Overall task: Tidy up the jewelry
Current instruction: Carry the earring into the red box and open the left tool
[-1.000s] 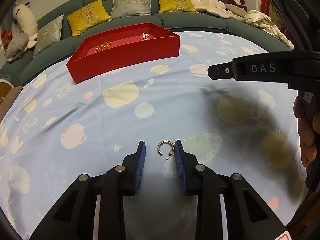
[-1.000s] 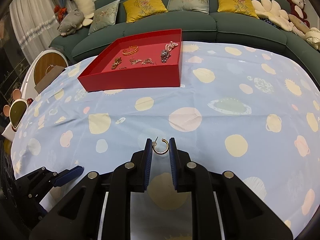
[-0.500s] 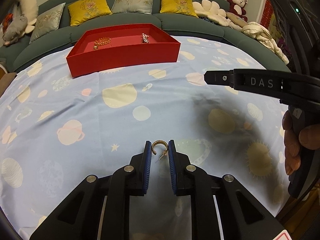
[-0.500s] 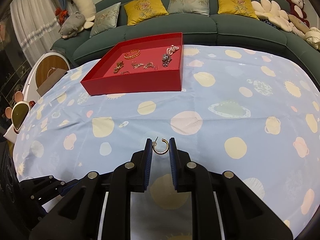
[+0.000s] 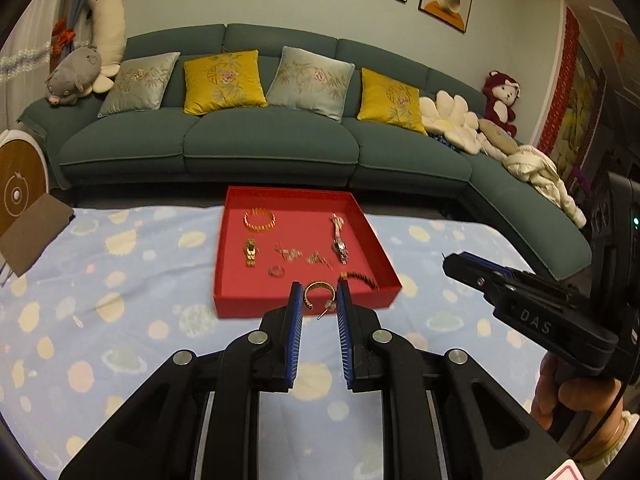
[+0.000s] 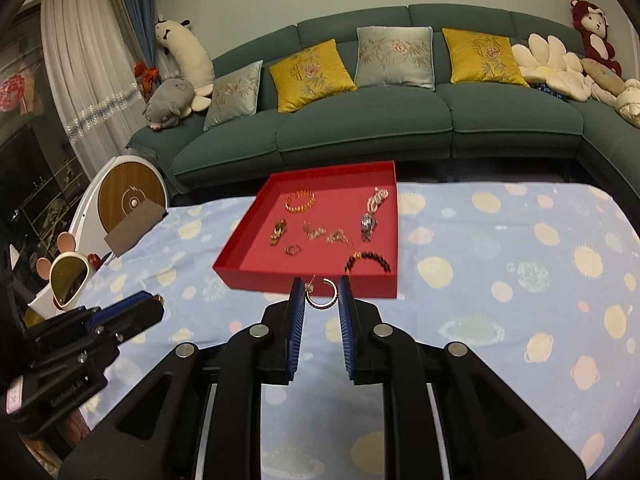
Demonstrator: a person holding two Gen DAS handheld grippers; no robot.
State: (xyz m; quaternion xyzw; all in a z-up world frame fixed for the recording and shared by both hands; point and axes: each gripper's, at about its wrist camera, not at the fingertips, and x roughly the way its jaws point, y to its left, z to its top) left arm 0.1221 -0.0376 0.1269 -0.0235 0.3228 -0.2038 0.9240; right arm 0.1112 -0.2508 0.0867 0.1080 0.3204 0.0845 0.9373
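My left gripper (image 5: pixel 319 300) is shut on a gold hoop earring (image 5: pixel 319 290), held above the patterned cloth in front of the red tray (image 5: pixel 304 307). My right gripper (image 6: pixel 321 294) is shut on a matching gold hoop earring (image 6: pixel 322 295), also raised just short of the red tray (image 6: pixel 320 282). The tray holds a gold bracelet (image 5: pixel 260 220), a small gold watch (image 5: pixel 250 253), a ring (image 5: pixel 277 271), a silver watch (image 5: pixel 339 238), a dark bead bracelet (image 6: pixel 367 260) and several small pieces. Each gripper shows at the side of the other's view.
The light blue planet-print cloth (image 5: pixel 120 280) covers the table. A green sofa (image 5: pixel 272 148) with cushions and plush toys runs behind the tray. A round white device (image 6: pixel 128 196), a brown card (image 6: pixel 134 228) and a mirror (image 6: pixel 68 276) stand off the table's left edge.
Both grippers have risen off the cloth with their earrings and now look toward the tray. The left gripper closed on its earring before lifting it.
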